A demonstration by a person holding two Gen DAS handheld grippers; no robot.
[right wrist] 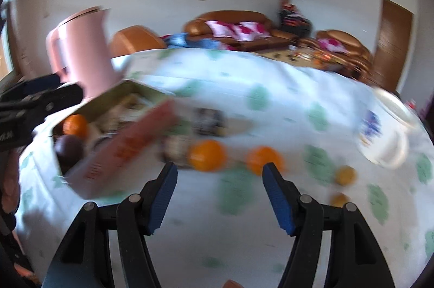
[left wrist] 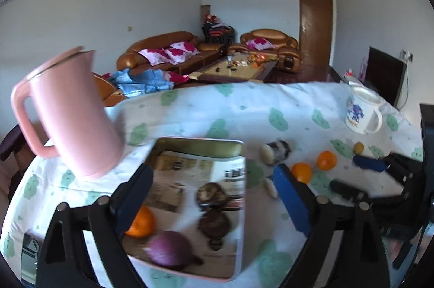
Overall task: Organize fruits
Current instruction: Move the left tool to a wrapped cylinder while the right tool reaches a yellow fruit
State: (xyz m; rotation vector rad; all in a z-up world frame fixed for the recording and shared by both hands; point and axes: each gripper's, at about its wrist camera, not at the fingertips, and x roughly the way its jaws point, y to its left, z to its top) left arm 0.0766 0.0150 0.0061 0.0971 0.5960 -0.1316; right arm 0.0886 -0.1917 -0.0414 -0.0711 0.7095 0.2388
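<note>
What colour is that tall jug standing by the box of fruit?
The jug is plain pale pink, handle included; the left wrist view shows it best.

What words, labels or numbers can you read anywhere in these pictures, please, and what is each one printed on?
None can be read.
Newspaper lining the tin box: headlines and columns of print, too blurred to read.
White mug: blue printed design, no legible text.
Side of the tin box, right wrist view: red markings, smeared by motion.
Dark jar lying on the tablecloth: label unreadable.
</note>
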